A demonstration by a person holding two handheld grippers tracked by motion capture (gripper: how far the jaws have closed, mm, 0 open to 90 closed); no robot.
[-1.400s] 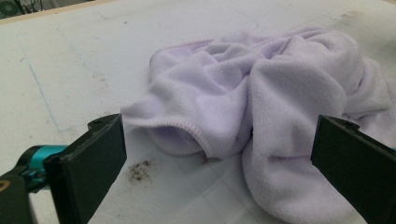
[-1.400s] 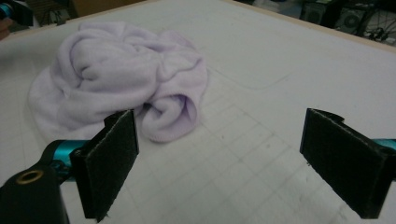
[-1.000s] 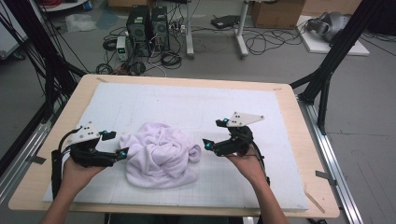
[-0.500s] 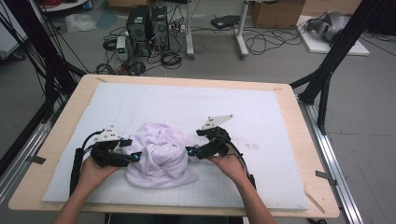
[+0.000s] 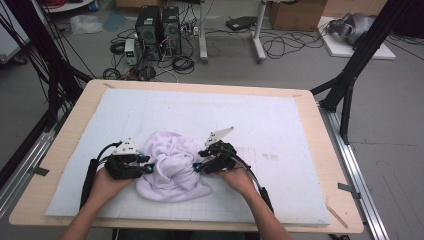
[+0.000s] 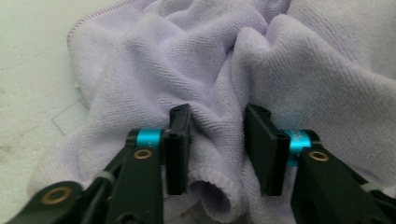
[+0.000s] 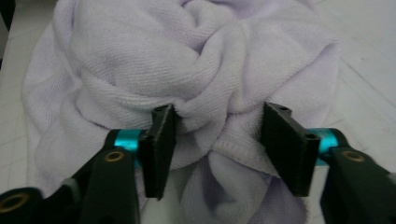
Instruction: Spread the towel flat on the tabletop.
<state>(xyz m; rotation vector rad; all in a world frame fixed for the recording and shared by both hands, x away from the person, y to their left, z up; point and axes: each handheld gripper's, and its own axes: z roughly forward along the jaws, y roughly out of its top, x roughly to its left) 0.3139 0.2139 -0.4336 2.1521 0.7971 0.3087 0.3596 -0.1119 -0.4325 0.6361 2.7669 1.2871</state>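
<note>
Item: crumpled pale lilac terry-cloth towel (image 5: 172,165), lying in a bunched heap on the white foam mat (image 5: 280,125) that covers the wooden table (image 5: 327,150), toward the mat's near edge.

Nearest to the person, two forearms come in from below the towel.

Left claw (image 5: 148,168): at the towel's left flank. Its jaws have just been closing and stand partly apart, astride a rolled hemmed fold (image 6: 212,186). The cloth brushes the pads (image 6: 177,149) but does not look pinched yet.

Right claw (image 5: 196,167): at the towel's right flank. Its jaws have likewise just been closing and are apart, with a hemmed ridge (image 7: 233,151) between them. The right pad looks clear of the cloth.

Handling, as judged: light, soft and limp. It will sag and unfold when lifted, it is not fragile, and the looped pile should grip well. A hemmed edge or corner would make the best hold, since a bulky fold may slip out or drag several layers along.

Beyond the towel: bare mat, then the table's far edge, then the floor with black computer towers (image 5: 160,27) and loose cables (image 5: 295,42).
</note>
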